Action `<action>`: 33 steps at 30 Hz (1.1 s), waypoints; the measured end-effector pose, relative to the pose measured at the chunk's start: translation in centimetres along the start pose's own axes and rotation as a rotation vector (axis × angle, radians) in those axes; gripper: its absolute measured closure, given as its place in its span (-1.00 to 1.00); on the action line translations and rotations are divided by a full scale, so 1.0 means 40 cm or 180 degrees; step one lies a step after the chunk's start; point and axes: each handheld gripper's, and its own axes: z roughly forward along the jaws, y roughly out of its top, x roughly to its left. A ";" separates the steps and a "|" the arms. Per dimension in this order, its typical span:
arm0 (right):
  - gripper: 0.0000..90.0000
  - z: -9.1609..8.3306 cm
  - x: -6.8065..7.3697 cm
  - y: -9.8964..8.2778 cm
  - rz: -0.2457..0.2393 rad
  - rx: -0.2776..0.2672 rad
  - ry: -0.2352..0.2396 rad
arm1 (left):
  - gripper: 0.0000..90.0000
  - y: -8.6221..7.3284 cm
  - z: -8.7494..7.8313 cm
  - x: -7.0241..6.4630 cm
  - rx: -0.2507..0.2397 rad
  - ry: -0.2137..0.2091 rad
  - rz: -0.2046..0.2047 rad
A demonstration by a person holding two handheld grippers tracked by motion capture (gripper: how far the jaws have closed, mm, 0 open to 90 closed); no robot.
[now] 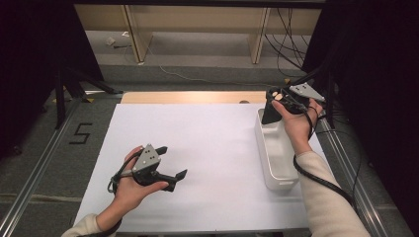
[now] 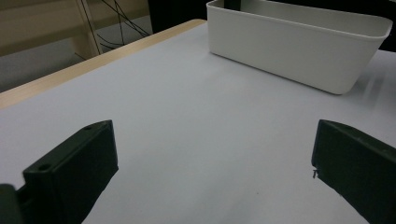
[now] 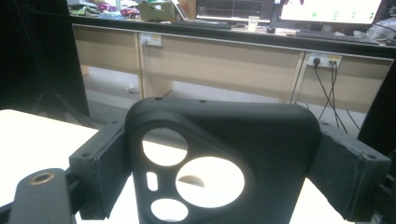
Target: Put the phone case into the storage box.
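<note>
Your right gripper (image 1: 273,106) grips black phone case (image 3: 224,154) across its width, held over far end of white bin (image 1: 269,163). Case not yet released inside. Your left gripper (image 1: 170,162) wide open, empty, resting over table (image 1: 212,148). Remaining: lower, release.

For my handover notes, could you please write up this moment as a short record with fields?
held item: black phone case, camera cut-outs facing the right gripper view
right gripper: shut on the phone case, fingers pressing its two sides, above the far end of the bin
left gripper: open, nothing between its fingers, low over the white table cover
white bin: on the right side of the table; no contents visible
judged stage: case seemingly about to go into the bin
</note>
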 end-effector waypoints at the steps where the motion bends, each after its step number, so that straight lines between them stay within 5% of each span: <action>1: -0.66 0.001 0.001 0.000 -0.0001 0.0009 0.0001 | -1.00 0.000 0.000 0.000 0.0000 0.0001 0.0001; 33: -0.66 0.029 0.005 -0.022 -0.0001 0.0193 -0.0032 | -1.00 -0.001 0.000 0.000 0.0003 -0.0005 -0.0011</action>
